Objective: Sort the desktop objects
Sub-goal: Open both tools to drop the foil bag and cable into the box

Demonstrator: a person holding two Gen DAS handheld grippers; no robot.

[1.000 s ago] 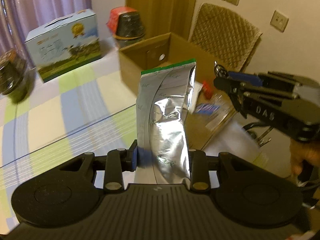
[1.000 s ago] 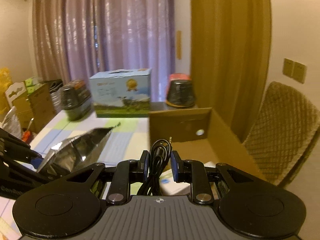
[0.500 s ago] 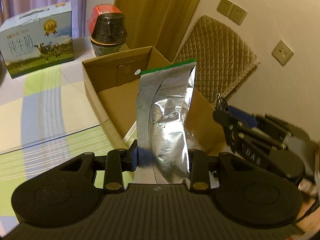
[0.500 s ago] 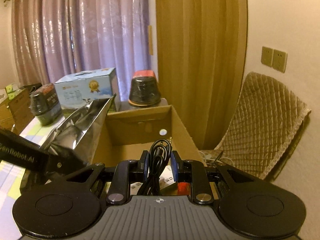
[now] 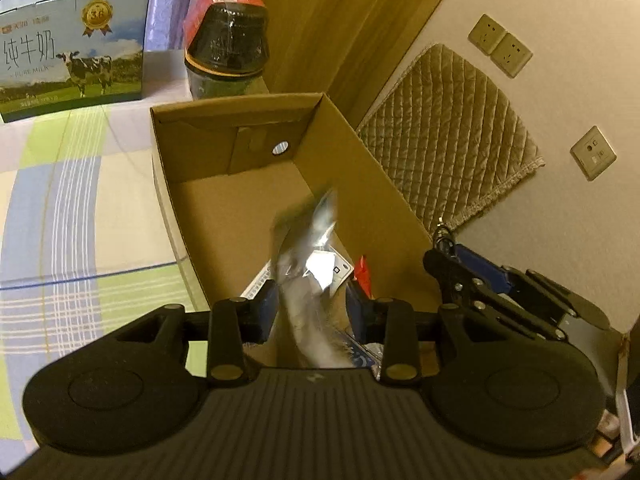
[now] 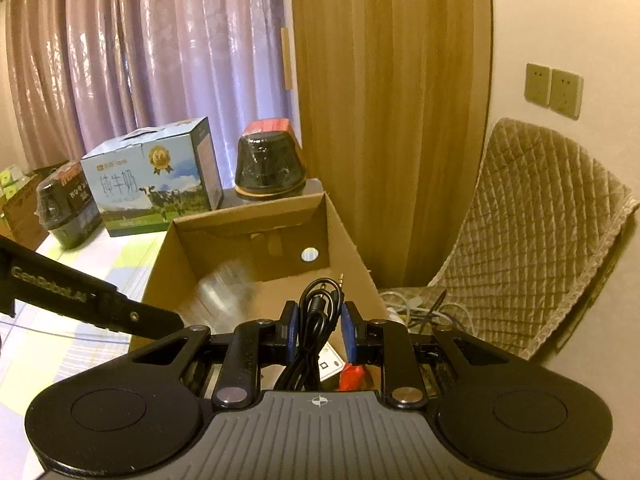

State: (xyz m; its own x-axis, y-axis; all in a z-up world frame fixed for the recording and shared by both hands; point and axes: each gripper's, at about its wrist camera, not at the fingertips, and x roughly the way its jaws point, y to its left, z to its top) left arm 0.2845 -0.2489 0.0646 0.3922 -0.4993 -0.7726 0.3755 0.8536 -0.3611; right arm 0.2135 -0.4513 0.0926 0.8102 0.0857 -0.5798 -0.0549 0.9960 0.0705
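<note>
A silver foil pouch (image 5: 304,248) shows motion-blurred between the fingers of my left gripper (image 5: 311,304), tipping forward into the open cardboard box (image 5: 240,108); the jaws stand apart and the pouch looks loose. In the right wrist view the pouch (image 6: 224,292) is a silver blur inside the box (image 6: 248,216). My right gripper (image 6: 319,328) is shut on a coiled black audio cable (image 6: 320,300) and hovers over the box's near end. Its tip (image 5: 444,248) appears at the box's right wall in the left wrist view.
The box holds a white card (image 5: 332,268) and a red item (image 5: 362,276). Behind it stand a milk carton (image 5: 72,48) and a dark jar with a red lid (image 5: 228,48). A quilted chair (image 5: 448,140) is at the right; a checked tablecloth (image 5: 80,220) lies left.
Both grippers have moved in over the box. The pouch, upright and firmly held before, now tilts forward and down into the box, blurred. The cable stays held in the right gripper.
</note>
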